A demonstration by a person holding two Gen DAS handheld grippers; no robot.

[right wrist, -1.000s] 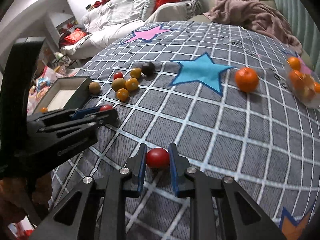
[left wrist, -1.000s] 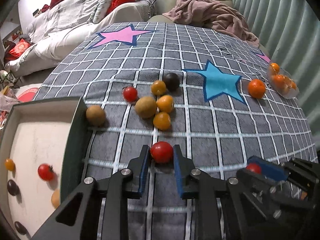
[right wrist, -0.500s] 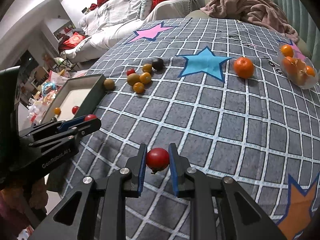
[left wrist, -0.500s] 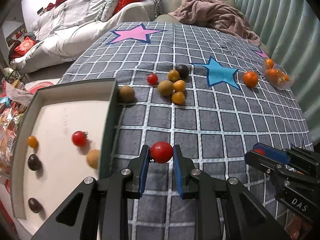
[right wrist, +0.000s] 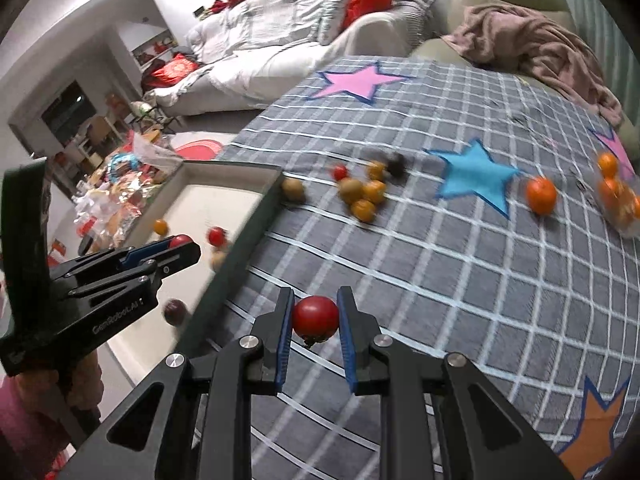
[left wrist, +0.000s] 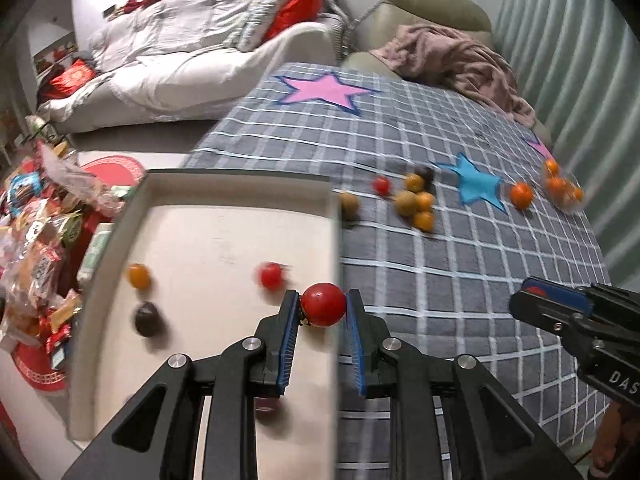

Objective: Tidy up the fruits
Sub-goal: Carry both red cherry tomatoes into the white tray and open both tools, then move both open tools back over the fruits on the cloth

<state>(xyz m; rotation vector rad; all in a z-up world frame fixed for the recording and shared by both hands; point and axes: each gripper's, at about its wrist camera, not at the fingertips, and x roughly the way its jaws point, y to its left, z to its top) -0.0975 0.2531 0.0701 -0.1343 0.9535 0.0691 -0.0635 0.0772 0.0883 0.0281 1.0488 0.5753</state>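
Note:
My left gripper [left wrist: 323, 312] is shut on a red tomato [left wrist: 323, 310] and holds it in the air over the right wall of the open box [left wrist: 236, 178]. Inside the box lie a red tomato [left wrist: 271, 275], an orange fruit [left wrist: 138, 276] and a dark fruit [left wrist: 146, 320]. My right gripper [right wrist: 314, 318] is shut on another red tomato [right wrist: 315, 317], above the checked cloth just right of the box [right wrist: 232, 170]. A cluster of loose fruits [left wrist: 414, 202] lies on the cloth beyond the box.
An orange [left wrist: 521, 195] and a clear bag of oranges [left wrist: 562, 188] sit at the far right of the cloth. Snack packets [left wrist: 36, 232] crowd the floor left of the box. A sofa with bedding stands behind.
Both grippers have lifted their tomatoes and moved left. The left one went from the cloth to above the box's right wall; the right one now hangs near the box.

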